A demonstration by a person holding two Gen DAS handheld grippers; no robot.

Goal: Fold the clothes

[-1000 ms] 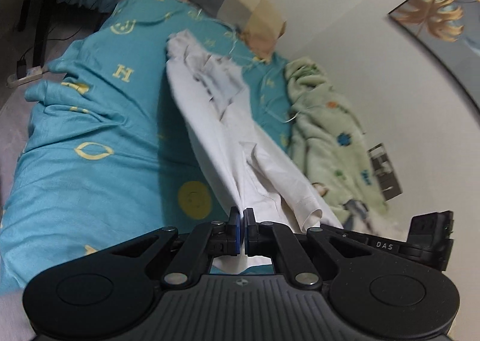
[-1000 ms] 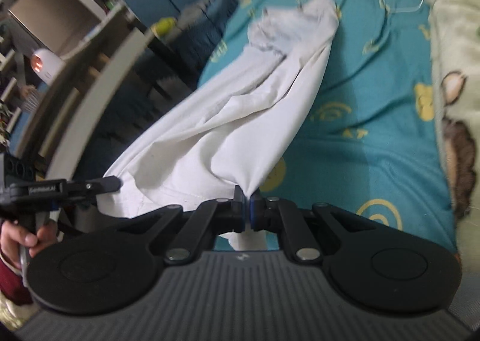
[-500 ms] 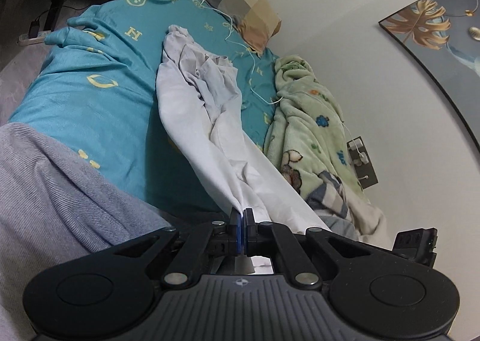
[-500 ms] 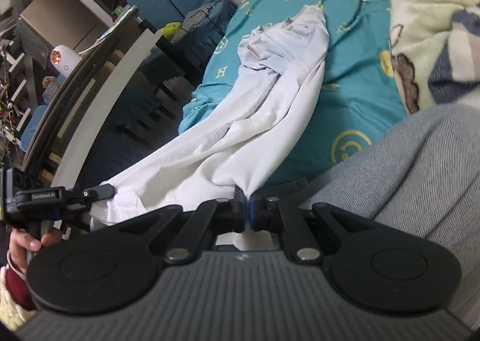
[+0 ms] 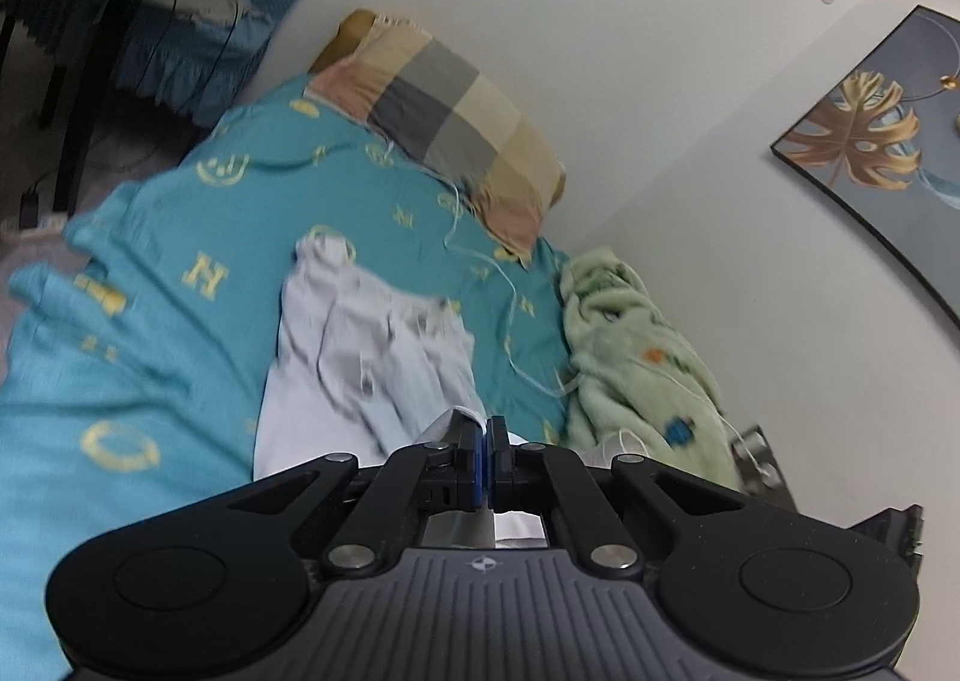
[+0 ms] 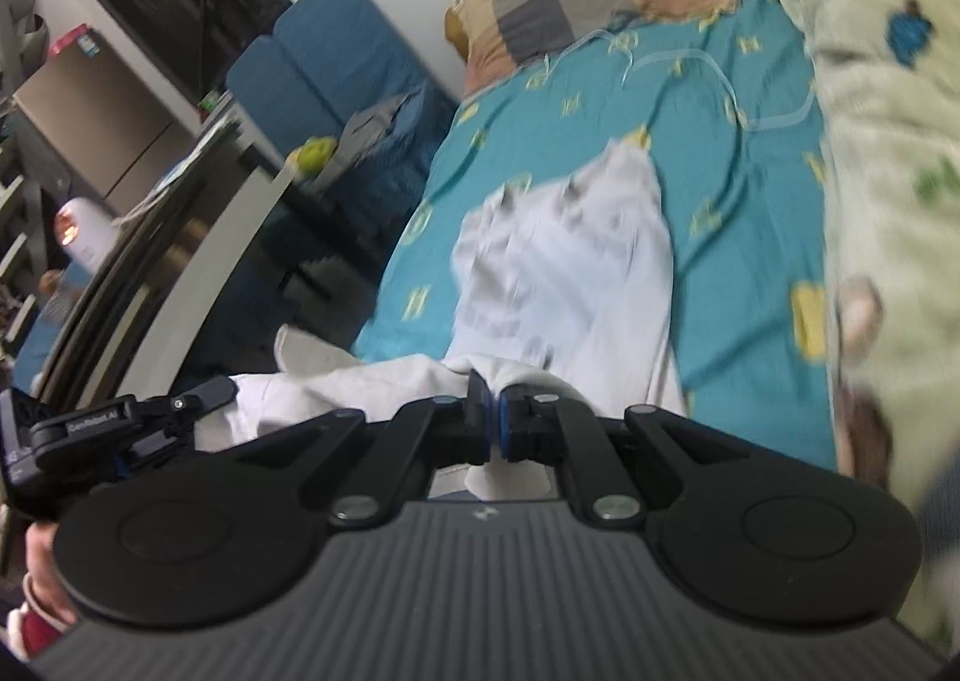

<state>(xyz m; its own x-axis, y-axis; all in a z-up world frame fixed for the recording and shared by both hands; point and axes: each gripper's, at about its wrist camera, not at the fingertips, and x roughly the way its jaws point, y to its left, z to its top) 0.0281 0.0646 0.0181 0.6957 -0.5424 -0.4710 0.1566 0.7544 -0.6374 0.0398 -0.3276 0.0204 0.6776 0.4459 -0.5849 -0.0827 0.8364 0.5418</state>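
Note:
A white garment (image 5: 360, 357) lies along the teal bed sheet (image 5: 150, 333), its far end crumpled and blurred. My left gripper (image 5: 486, 429) is shut on the garment's near edge, with a bit of white cloth poking up between the pads. In the right wrist view the same white garment (image 6: 570, 273) stretches away over the sheet, and my right gripper (image 6: 493, 411) is shut on another part of its near edge. The left gripper (image 6: 138, 417) shows at the lower left of the right wrist view, with cloth spanning between the two grippers.
A checked pillow (image 5: 456, 117) lies at the head of the bed, with a thin white cable (image 5: 510, 309) trailing from it. A pale green patterned blanket (image 5: 642, 357) is bunched along the wall side. A blue chair (image 6: 324, 75) and a desk (image 6: 180, 237) stand beside the bed.
Both grippers have moved forward over the bed with the garment's edge, so the cloth is slack and bunched instead of stretched. The grey-clad leg has left both views.

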